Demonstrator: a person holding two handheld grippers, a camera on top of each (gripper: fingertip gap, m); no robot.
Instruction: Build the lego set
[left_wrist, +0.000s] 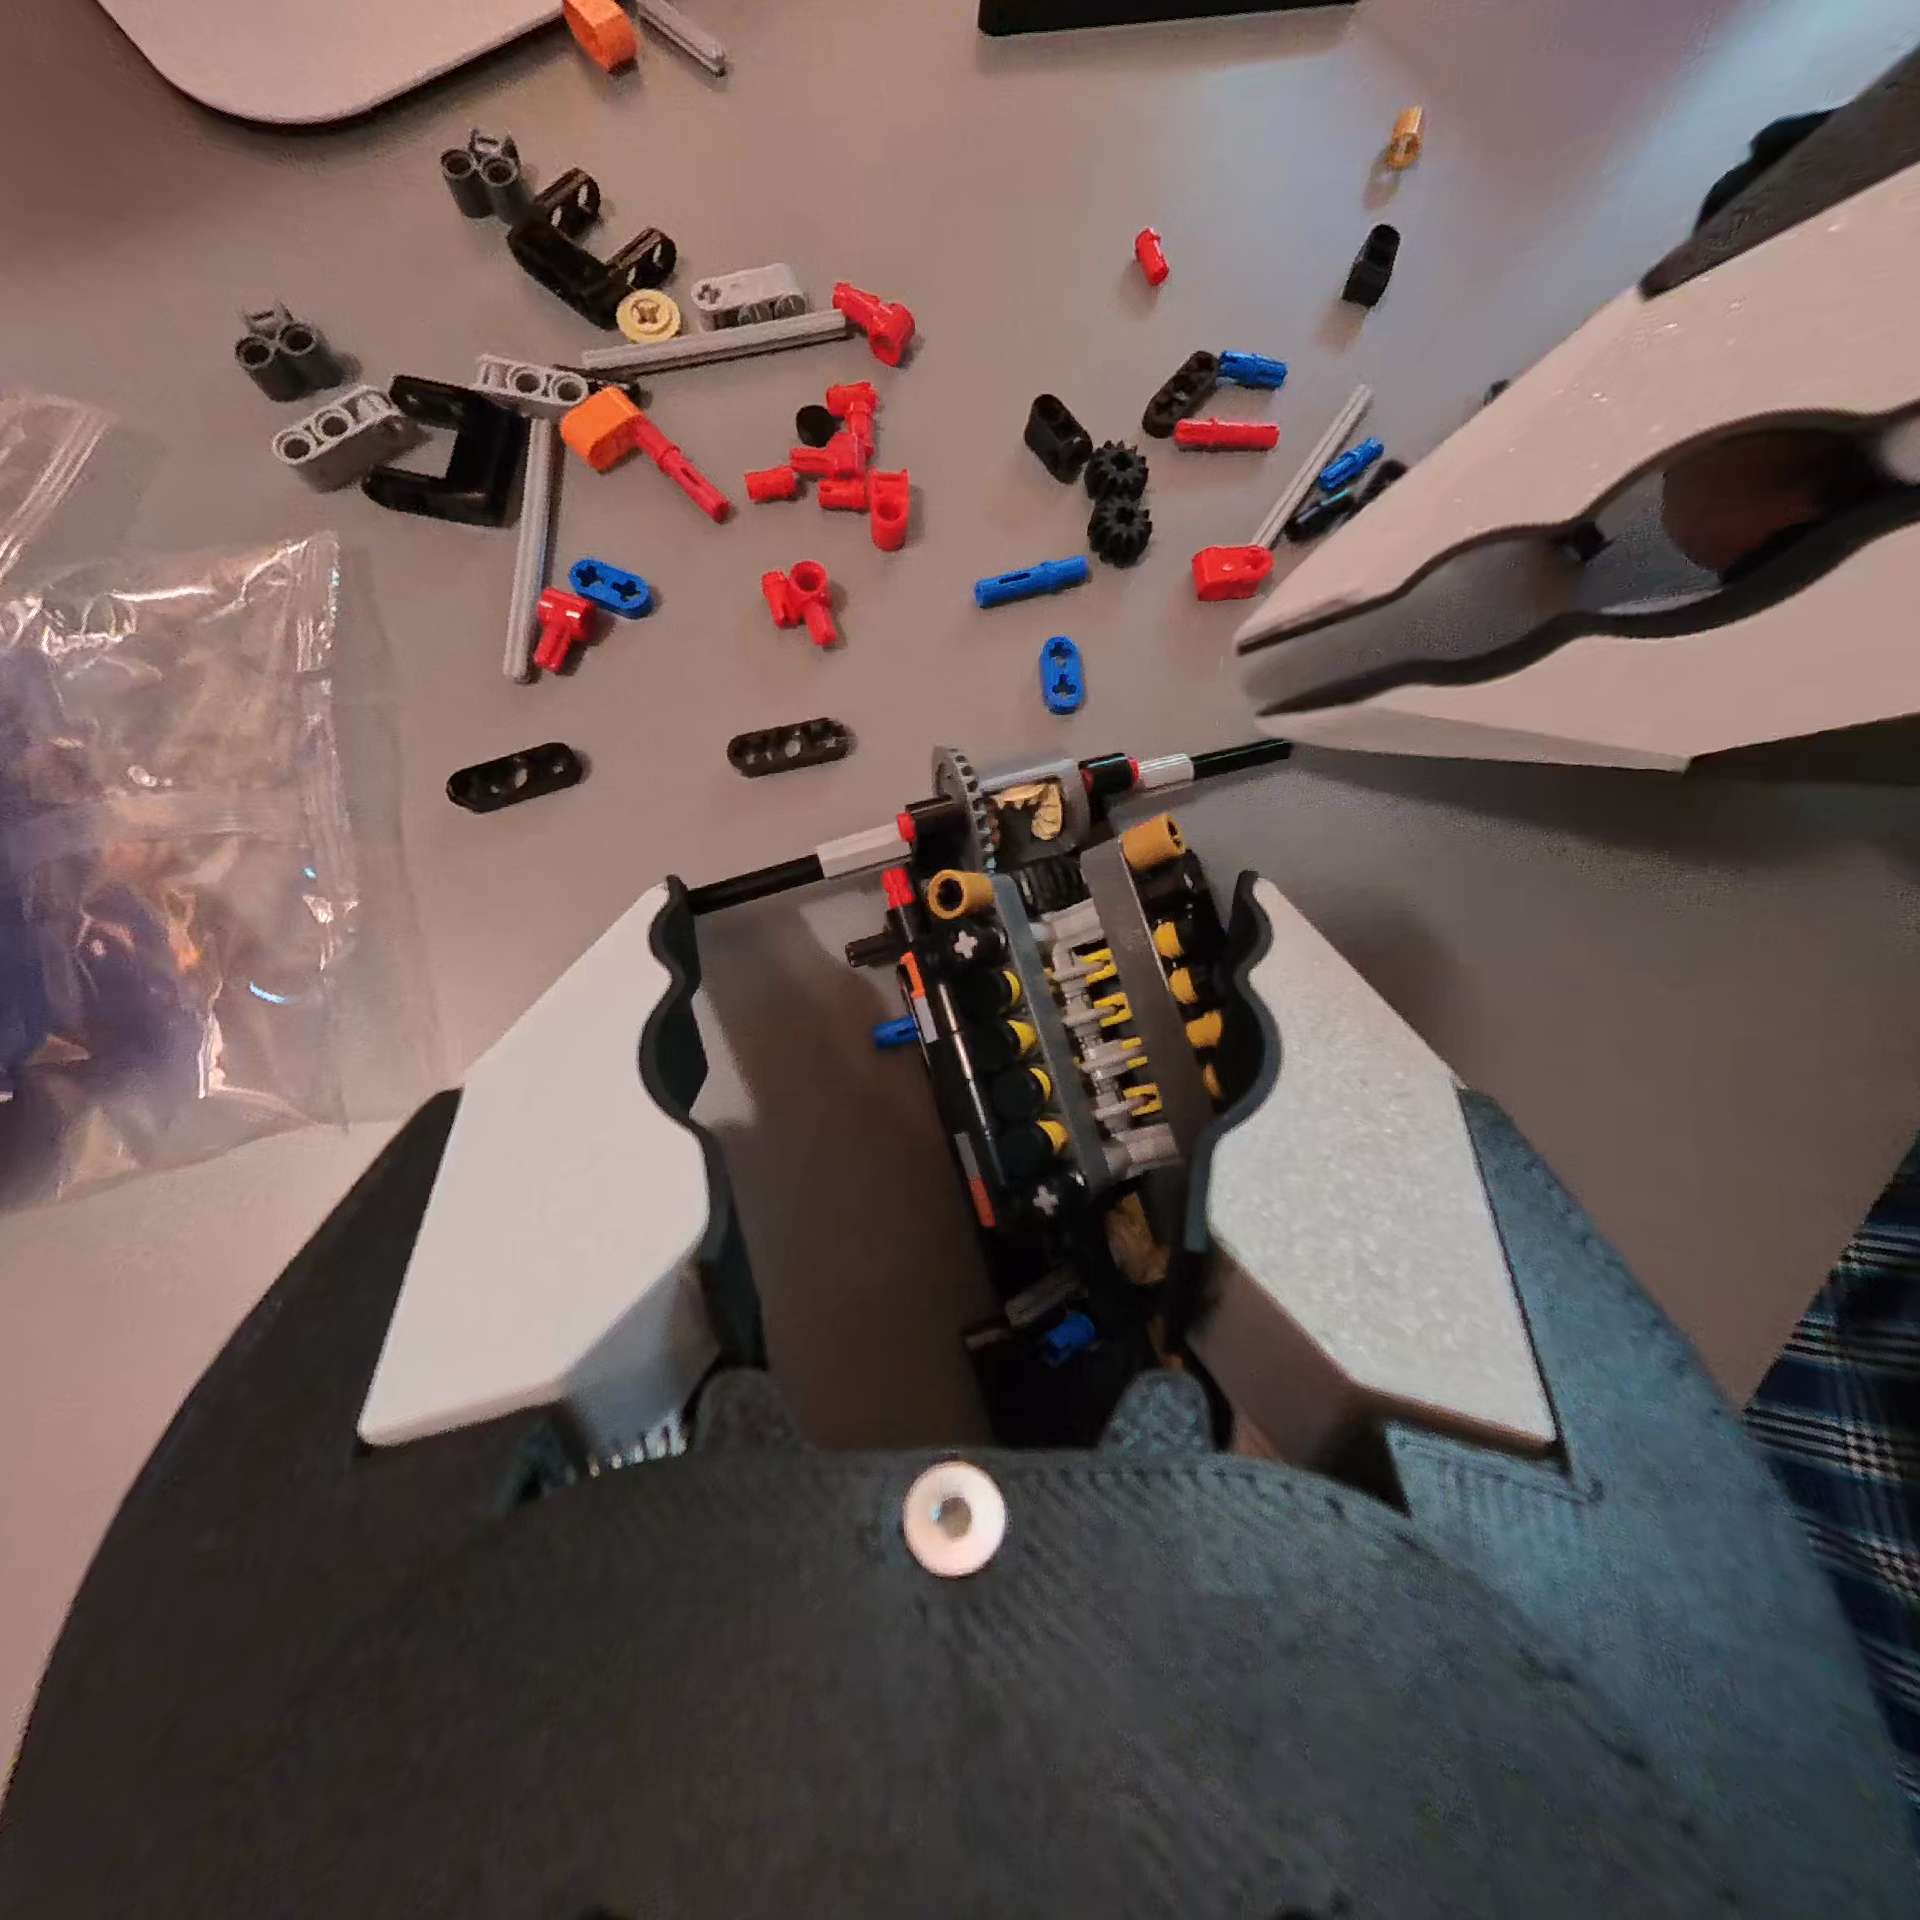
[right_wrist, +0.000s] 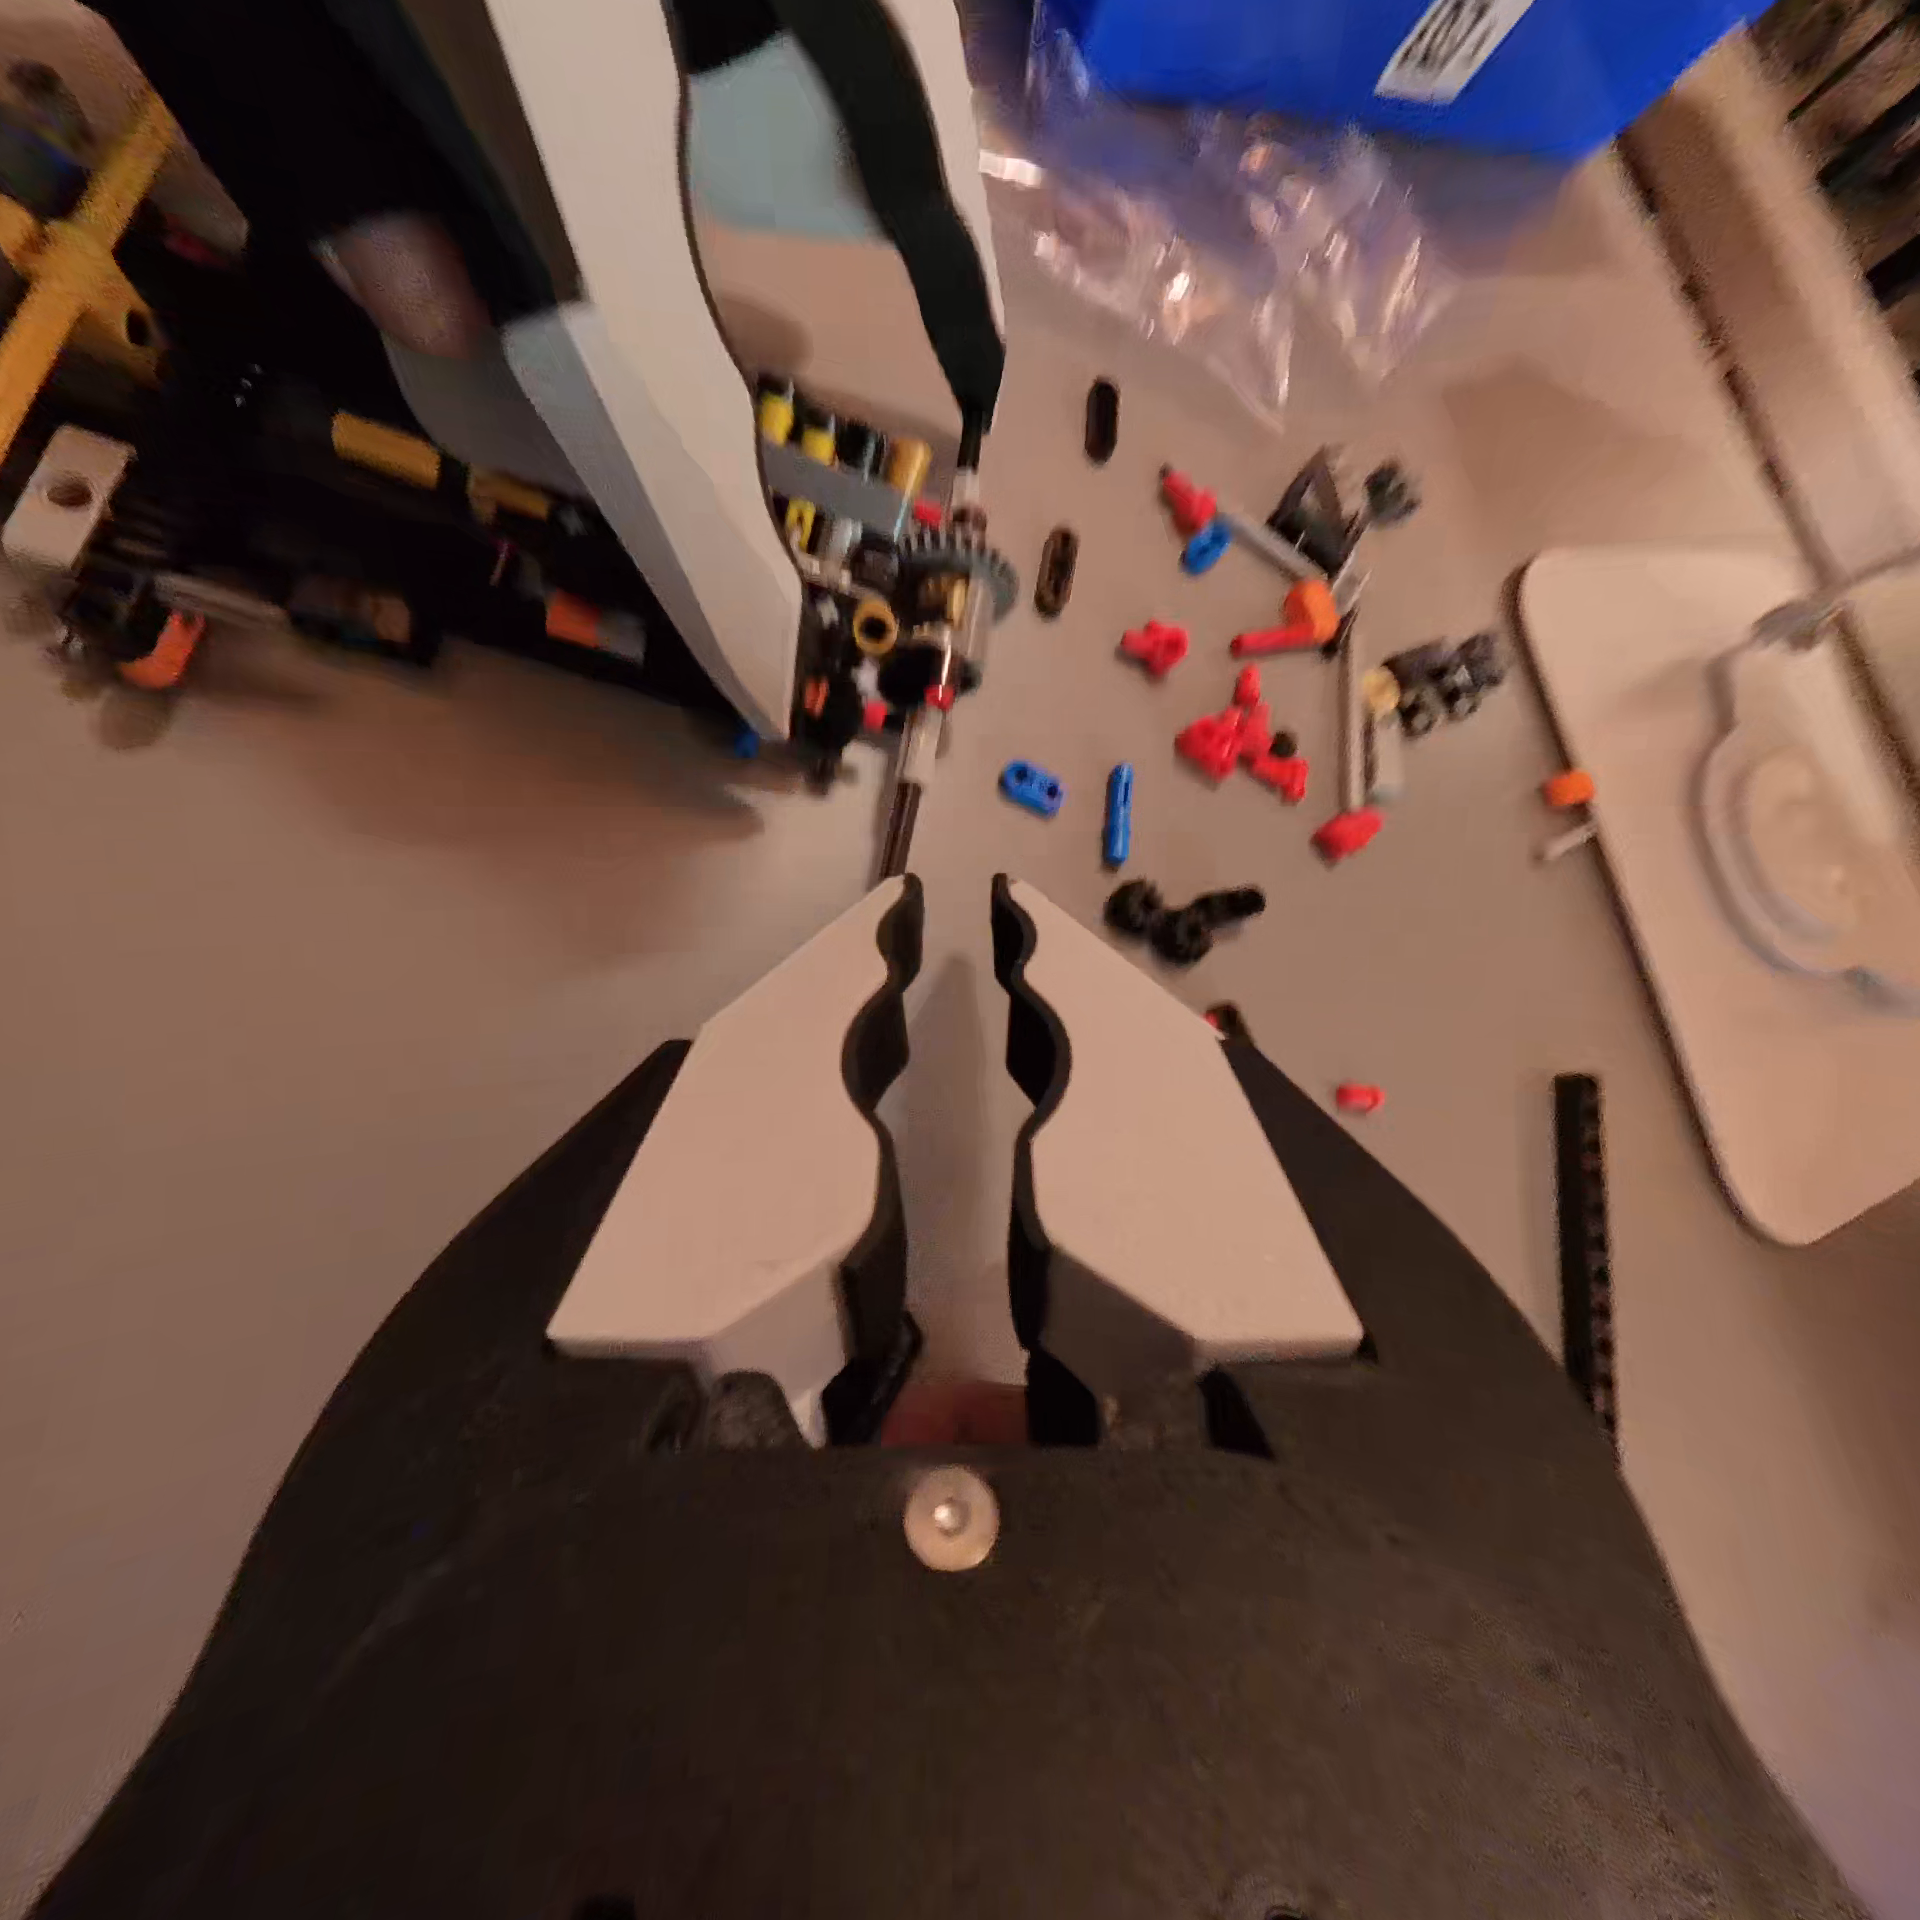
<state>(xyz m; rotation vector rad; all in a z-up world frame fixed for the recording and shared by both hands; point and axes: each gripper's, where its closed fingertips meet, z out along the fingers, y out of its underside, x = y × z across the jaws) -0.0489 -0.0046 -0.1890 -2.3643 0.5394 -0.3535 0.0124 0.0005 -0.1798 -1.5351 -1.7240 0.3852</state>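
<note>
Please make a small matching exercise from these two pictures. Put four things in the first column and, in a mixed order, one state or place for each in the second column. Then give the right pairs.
Things:
1. left gripper
2. right gripper
3. engine assembly
4. plastic bag

States or places:
A. lies on the table at the far left of the left wrist view
B. holds nothing; fingers nearly together near the black axle
C. sits between two fingers, against one of them
D. fingers set wide around the build

Pairs: 1-D, 2-B, 3-C, 4-A
</note>
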